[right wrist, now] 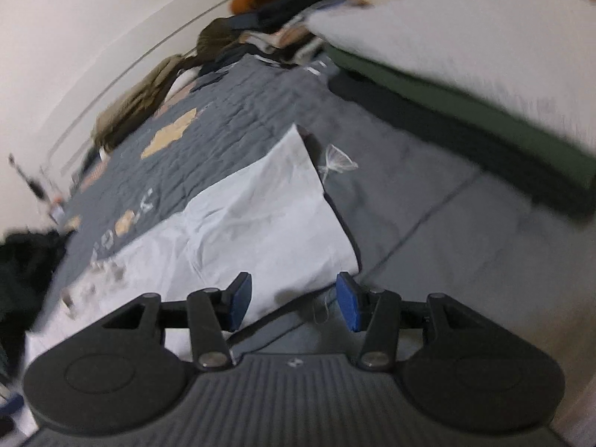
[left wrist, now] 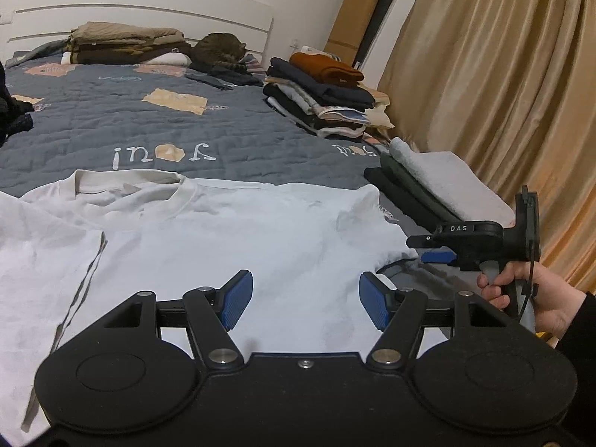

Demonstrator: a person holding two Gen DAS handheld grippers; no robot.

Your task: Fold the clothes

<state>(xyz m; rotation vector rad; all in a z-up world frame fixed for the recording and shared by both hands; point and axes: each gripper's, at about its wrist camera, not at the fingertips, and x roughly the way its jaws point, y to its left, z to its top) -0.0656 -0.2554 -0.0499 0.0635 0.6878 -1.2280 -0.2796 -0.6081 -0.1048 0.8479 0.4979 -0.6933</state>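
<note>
A white T-shirt (left wrist: 223,231) lies spread flat on the grey quilted bed (left wrist: 111,119), collar (left wrist: 126,182) toward the headboard. My left gripper (left wrist: 305,302) hovers open over the shirt's lower body, with nothing between its blue pads (left wrist: 238,300). My right gripper (left wrist: 428,249), held by a hand (left wrist: 521,290), sits at the shirt's right sleeve edge. In the blurred, tilted right wrist view, the right gripper (right wrist: 294,303) is open just above the sleeve corner (right wrist: 279,223); its pads (right wrist: 348,305) do not press on the cloth.
A short folded pile of grey, green and black clothes (left wrist: 428,190) sits right of the shirt. A taller folded stack (left wrist: 324,93) stands farther back. A cat (left wrist: 219,52) and another pile (left wrist: 126,44) lie by the headboard. Dark clothes (left wrist: 13,111) are at left; a curtain (left wrist: 503,74) hangs right.
</note>
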